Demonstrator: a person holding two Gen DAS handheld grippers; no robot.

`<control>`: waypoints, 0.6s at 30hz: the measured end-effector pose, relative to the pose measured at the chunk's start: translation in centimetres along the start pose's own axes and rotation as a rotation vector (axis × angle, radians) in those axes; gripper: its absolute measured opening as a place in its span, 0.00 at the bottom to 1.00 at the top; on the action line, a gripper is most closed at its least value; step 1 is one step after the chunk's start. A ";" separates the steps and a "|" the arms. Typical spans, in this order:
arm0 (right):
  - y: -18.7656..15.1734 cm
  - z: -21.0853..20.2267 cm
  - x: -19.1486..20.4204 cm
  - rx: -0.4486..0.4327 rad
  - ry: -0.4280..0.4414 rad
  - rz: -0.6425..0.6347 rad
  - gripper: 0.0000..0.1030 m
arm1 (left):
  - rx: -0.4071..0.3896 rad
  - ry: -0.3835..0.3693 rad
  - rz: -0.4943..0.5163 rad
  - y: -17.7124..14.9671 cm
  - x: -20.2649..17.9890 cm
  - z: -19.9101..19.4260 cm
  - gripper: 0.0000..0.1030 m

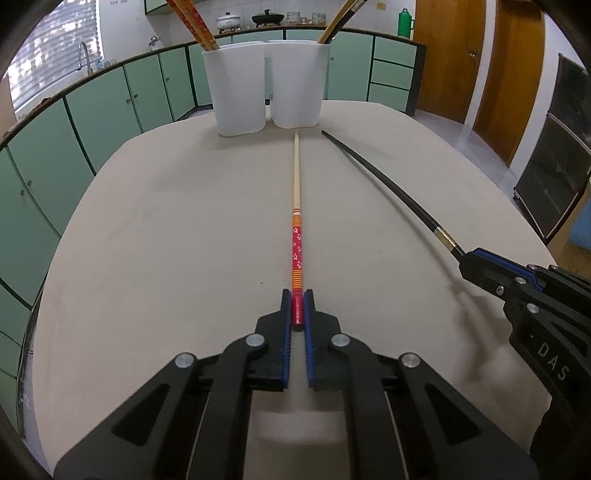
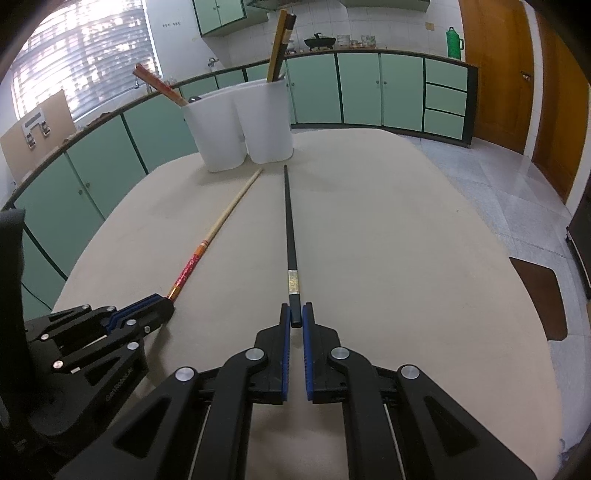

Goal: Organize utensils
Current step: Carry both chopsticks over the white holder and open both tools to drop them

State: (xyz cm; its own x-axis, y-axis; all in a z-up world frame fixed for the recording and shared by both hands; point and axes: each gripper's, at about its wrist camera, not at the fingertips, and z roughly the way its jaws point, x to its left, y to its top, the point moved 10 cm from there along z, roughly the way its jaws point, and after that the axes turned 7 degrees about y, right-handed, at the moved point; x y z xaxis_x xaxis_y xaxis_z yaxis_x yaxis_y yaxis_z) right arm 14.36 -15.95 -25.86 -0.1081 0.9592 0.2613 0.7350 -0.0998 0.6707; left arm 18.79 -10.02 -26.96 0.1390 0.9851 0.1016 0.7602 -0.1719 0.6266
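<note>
A wooden chopstick with a red flowered handle (image 1: 296,240) lies on the beige table (image 1: 166,221), tip toward the white two-cup holder (image 1: 240,92). My left gripper (image 1: 297,299) is shut on its handle end. To the right a black chopstick (image 1: 388,181) also lies on the table, and my right gripper (image 1: 467,258) is shut on its handle end. In the right wrist view the right gripper (image 2: 295,314) clamps the black chopstick (image 2: 290,229), with the left gripper (image 2: 164,302) on the red chopstick (image 2: 221,225). The holder's left cup (image 2: 218,136) has red chopsticks (image 2: 159,85), the right cup (image 2: 266,122) dark ones (image 2: 280,44).
Green cabinets (image 1: 110,103) curve along the wall behind the table, with a tap (image 1: 83,55), pots (image 1: 266,18) and a green flask (image 1: 405,24) on the counter. A wooden door (image 2: 495,74), tiled floor (image 2: 517,184) and a brown mat (image 2: 543,295) lie to the right.
</note>
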 end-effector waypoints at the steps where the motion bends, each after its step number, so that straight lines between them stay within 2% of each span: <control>1: 0.1 -0.1 0.0 -0.002 0.000 0.000 0.06 | -0.003 0.001 0.001 0.1 0.1 -0.1 0.05; 11: 1.4 -1.2 0.3 -0.037 -0.006 -0.024 0.06 | -0.064 0.016 0.015 1.5 0.9 -2.6 0.05; 18: 3.2 -2.9 0.7 -0.082 0.004 -0.037 0.06 | -0.128 0.013 0.006 3.7 1.8 -5.5 0.05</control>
State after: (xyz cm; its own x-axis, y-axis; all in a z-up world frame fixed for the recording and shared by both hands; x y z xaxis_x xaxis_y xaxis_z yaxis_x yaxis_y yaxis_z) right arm 14.69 -16.40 -21.48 -0.1375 0.9615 0.2381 0.6735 -0.0855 0.7343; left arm 18.33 -8.81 -20.24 0.1345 0.9842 0.1147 0.6721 -0.1757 0.7194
